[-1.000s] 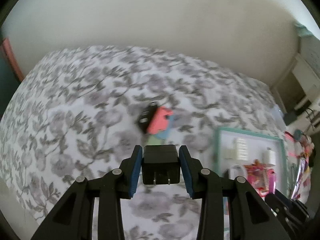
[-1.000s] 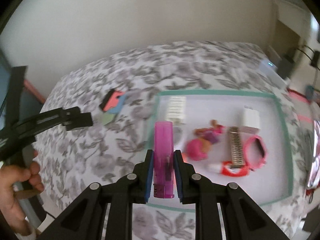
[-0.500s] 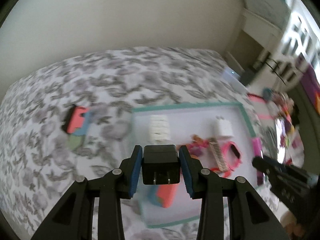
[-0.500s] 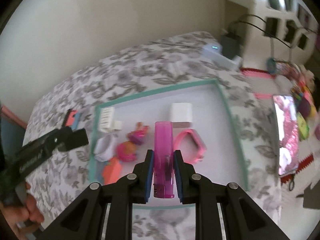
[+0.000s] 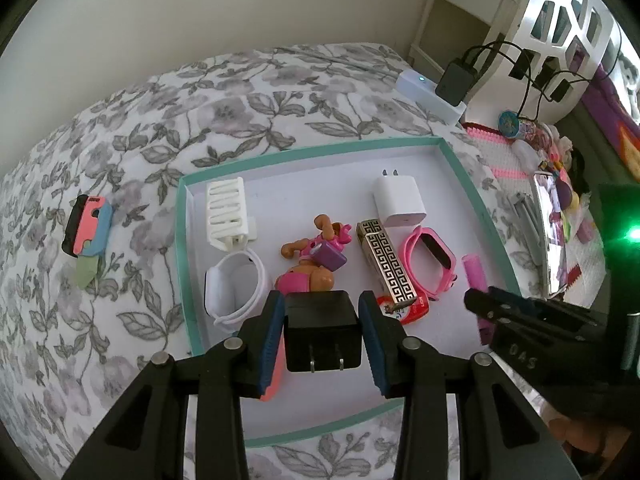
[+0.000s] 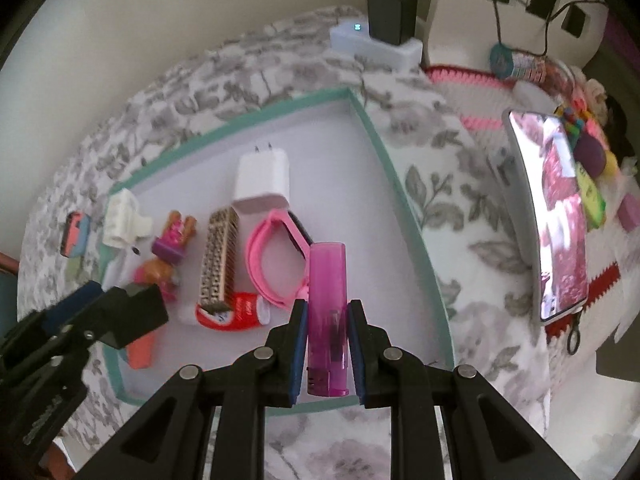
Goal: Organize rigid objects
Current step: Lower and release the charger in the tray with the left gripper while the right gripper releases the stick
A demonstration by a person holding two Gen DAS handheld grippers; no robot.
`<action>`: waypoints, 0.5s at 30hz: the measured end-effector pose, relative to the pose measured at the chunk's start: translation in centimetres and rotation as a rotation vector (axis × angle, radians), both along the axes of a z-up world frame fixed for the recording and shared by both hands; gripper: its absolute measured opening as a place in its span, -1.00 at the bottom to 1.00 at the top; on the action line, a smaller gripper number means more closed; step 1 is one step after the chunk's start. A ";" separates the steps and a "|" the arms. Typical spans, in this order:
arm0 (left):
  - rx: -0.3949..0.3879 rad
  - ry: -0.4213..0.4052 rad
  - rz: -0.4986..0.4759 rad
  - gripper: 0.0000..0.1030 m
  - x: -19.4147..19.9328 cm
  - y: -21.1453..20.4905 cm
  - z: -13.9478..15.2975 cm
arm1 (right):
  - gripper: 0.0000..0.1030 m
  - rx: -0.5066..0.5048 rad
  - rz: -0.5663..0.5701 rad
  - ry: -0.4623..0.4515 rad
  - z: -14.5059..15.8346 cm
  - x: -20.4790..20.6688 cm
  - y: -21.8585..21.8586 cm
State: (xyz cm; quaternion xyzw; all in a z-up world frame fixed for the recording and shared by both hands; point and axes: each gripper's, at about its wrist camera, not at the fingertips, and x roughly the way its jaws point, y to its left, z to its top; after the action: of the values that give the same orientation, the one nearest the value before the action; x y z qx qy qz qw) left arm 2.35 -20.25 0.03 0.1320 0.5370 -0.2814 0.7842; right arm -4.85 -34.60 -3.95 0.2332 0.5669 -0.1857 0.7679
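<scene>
My left gripper [image 5: 322, 334] is shut on a black plug adapter [image 5: 322, 336] and holds it above the near left part of a teal-rimmed white tray [image 5: 182, 240]. My right gripper [image 6: 327, 346] is shut on a pink lighter [image 6: 327, 312] above the tray's near right part [image 6: 416, 232]. The tray holds a white charger [image 5: 398, 198], a pink watch [image 5: 430, 258], a gold patterned case [image 5: 386, 264], a toy figure [image 5: 316, 254], a white watch [image 5: 236, 286], a white ribbed clip [image 5: 226, 212] and a red tube [image 5: 404, 308].
A small stack of coloured cards [image 5: 88, 232] lies on the floral bedspread left of the tray. A phone [image 6: 556, 216] and toys lie on the right. A white power block with black chargers [image 6: 376, 36] sits at the far bed corner.
Both grippers swung right and came over the tray, each still holding its object. The tray now fills the middle of both views.
</scene>
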 end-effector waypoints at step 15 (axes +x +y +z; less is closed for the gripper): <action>0.029 0.126 -0.052 -0.23 -0.9 -1.2 -3.0 | -0.59 0.004 0.035 0.034 -0.6 0.4 0.7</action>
State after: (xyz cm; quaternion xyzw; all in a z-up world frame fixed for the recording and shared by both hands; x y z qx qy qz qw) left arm 1.42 -21.41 -2.98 0.1392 0.5858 -0.3015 0.7393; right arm -4.42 -33.88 -4.58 0.2214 0.5843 -0.1751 0.7609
